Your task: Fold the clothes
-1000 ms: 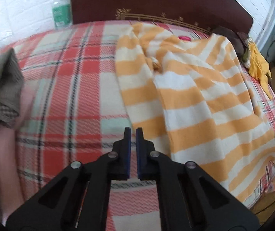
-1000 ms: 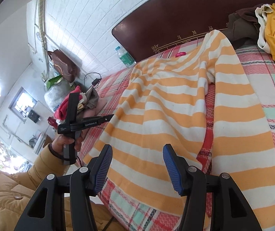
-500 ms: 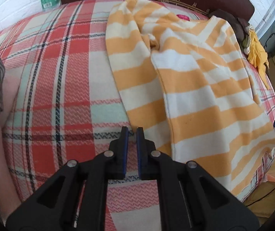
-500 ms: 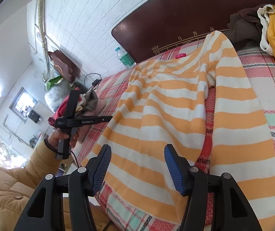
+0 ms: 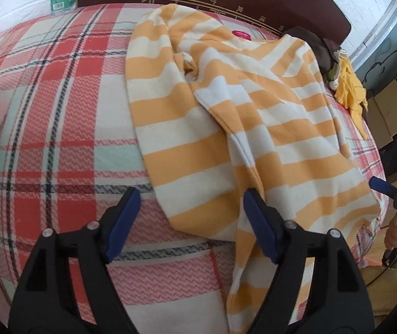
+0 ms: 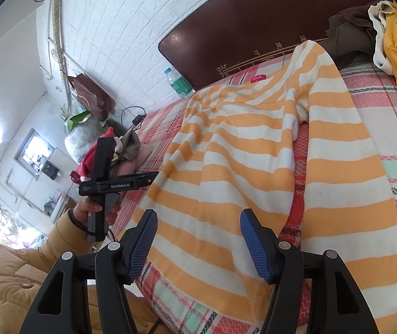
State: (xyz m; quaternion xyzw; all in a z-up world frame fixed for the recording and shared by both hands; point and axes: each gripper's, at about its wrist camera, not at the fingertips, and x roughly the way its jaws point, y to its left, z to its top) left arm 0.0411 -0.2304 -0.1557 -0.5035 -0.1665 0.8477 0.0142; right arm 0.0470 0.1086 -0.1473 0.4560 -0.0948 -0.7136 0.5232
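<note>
Hovering at bed (image 5: 59, 128) near edge | 2 claws, left (image 5: 190, 222) and right (image 6: 198, 243), wide apart, empty | sweater (image 5: 226, 139) flat, hem within reach

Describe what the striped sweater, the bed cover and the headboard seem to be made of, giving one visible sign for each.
Striped sweater: soft knit, probably cotton; matte, limp folds.
Bed cover: woven plaid textile; raised zigzag texture shows.
Headboard: likely lacquered wood or laminate; dark, smooth, glossy, with gold ornament.
</note>
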